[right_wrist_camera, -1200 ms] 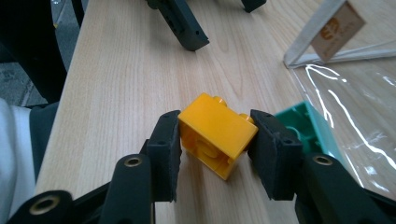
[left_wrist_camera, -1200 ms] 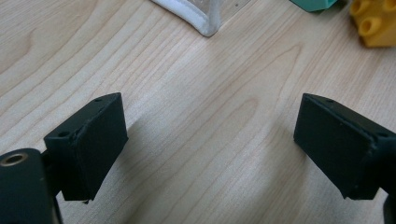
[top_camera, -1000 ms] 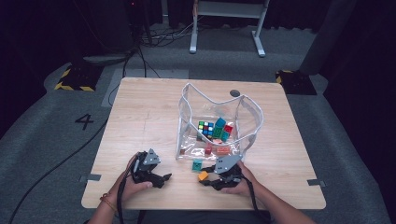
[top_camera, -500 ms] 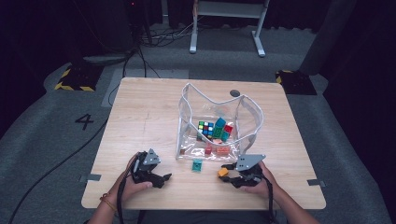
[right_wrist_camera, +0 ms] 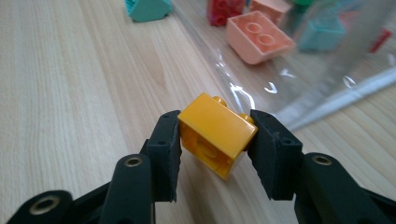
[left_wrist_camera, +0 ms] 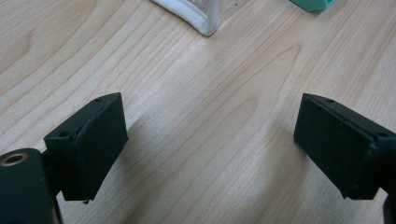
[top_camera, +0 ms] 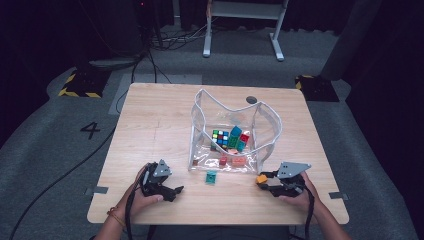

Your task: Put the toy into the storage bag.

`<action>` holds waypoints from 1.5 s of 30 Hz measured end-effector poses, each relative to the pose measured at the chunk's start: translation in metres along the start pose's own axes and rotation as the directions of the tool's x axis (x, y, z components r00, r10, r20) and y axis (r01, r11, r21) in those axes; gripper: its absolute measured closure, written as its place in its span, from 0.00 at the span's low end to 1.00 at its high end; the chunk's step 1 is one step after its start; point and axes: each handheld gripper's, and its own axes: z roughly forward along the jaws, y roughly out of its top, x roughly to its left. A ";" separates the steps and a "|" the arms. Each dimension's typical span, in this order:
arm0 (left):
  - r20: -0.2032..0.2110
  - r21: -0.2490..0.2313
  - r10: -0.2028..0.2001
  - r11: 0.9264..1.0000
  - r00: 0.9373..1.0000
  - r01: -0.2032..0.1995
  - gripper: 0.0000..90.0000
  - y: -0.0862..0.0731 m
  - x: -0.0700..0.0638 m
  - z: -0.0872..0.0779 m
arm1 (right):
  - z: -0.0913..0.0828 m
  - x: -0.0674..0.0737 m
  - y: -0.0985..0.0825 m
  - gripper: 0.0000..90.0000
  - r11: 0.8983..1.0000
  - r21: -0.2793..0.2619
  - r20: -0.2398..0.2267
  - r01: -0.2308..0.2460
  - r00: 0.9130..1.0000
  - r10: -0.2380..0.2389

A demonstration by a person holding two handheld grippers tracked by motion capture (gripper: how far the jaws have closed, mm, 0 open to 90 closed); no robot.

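Right gripper (right_wrist_camera: 215,140), clamped on yellow brick (right_wrist_camera: 215,137), now right of bag (top_camera: 272,132); teal brick (top_camera: 211,176) left behind. Left gripper (left_wrist_camera: 210,149) apart, idle. Drop into bag likely next.

My right gripper (right_wrist_camera: 215,140) holds a yellow brick (right_wrist_camera: 215,137) between its two black pads, pressed from both sides, tilted with its studs facing away from me, above the wooden table (right_wrist_camera: 70,93). Just beyond it runs the edge of a clear plastic bag (right_wrist_camera: 322,100). Inside the bag lie a pink brick (right_wrist_camera: 258,41) and a red brick (right_wrist_camera: 225,10). A teal piece (right_wrist_camera: 147,9) rests on the wood, farther off to the left.
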 end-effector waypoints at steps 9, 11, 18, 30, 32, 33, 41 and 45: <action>0.000 0.000 0.000 1.000 1.000 0.000 0.11 0.000 0.000 0.000 | -0.030 -0.022 -0.014 0.62 0.996 -0.045 0.080 -0.075 0.994 0.079; 0.000 -0.002 -0.005 1.000 1.000 0.005 0.11 0.000 0.000 0.000 | -0.035 -0.027 -0.015 0.62 0.994 -0.047 0.099 -0.098 0.990 0.102; 0.005 0.000 -0.005 1.000 1.000 0.005 0.11 0.000 0.000 0.001 | -0.049 -0.050 -0.012 0.62 0.989 -0.081 0.153 -0.127 0.979 0.138; 0.005 -0.001 -0.008 1.000 1.000 0.008 0.10 0.000 0.000 0.001 | -0.075 -0.088 0.033 0.62 0.981 -0.153 0.245 -0.117 0.958 0.152; 0.008 0.000 -0.009 1.000 1.000 0.009 0.10 0.000 0.000 0.001 | -0.079 -0.096 0.042 0.62 0.978 -0.172 0.254 -0.118 0.954 0.159; 0.009 0.001 -0.008 1.000 1.000 0.008 0.10 0.000 0.000 0.001 | -0.080 -0.098 0.046 0.62 0.977 -0.177 0.251 -0.119 0.955 0.161; 0.009 0.001 -0.005 1.000 1.000 0.005 0.10 0.001 0.000 0.001 | -0.085 -0.115 0.072 0.62 0.974 -0.201 0.284 -0.105 0.945 0.160; 0.009 0.002 -0.004 1.000 1.000 0.004 0.10 0.001 0.000 0.001 | -0.091 -0.120 0.085 0.62 0.972 -0.217 0.306 -0.093 0.939 0.158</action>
